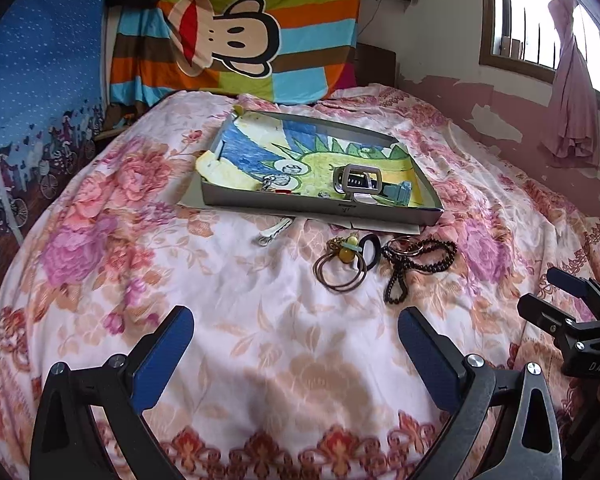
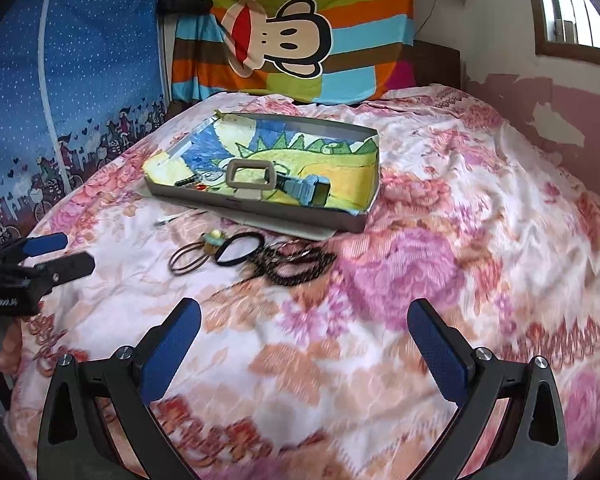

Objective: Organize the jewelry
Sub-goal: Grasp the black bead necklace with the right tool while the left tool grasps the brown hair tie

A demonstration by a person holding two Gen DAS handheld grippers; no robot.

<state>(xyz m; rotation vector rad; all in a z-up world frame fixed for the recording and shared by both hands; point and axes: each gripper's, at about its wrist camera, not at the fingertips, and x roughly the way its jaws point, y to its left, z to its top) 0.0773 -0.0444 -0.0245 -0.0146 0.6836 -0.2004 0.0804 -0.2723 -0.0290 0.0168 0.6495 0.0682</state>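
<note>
1. Left gripper (image 1: 296, 330), black frame with blue-padded fingers (image 1: 162, 356), held low over the floral pink-and-white bedspread (image 1: 236, 360); jaws spread wide, nothing between them.
2. Right gripper (image 2: 304, 322), same black and blue build, likewise spread wide and holding nothing; hovering over the bedspread, nearer the pink-flowered side.
3. Seen in the left wrist view at the far right edge, tips apart; part of a hand visible below it.
4. Shallow grey rectangular tray (image 1: 320, 206) lined with a yellow, blue and green crayon-style drawing, resting on the bedspread beyond both grippers.
5. Inside the tray: a beige rectangular buckle-shaped piece (image 1: 358, 178) on a dark strap, a grey-blue boxy item (image 1: 400, 192) just beside it, a small silvery round piece (image 1: 278, 180) and a tiny red item (image 1: 286, 191) near the front wall.
6. Loose on the bedspread, just in front of the tray: thin brown hair-tie loops with a yellow and pale-green bead charm (image 1: 342, 268), touching a black elastic hair band (image 1: 370, 254).
7. Just beside those, toward the right gripper: a black beaded necklace (image 1: 416, 264) heaped with thin brown rings (image 1: 408, 246) overlapping it.
8. Apart to the left, near the tray's front wall: a small white hair clip (image 1: 272, 231).
9. Behind the bed: a striped multicolour cloth with a cartoon monkey face (image 1: 236, 32), a blue dotted panel (image 1: 44, 64), a window (image 1: 540, 20) and a pink curtain (image 1: 572, 92).
</note>
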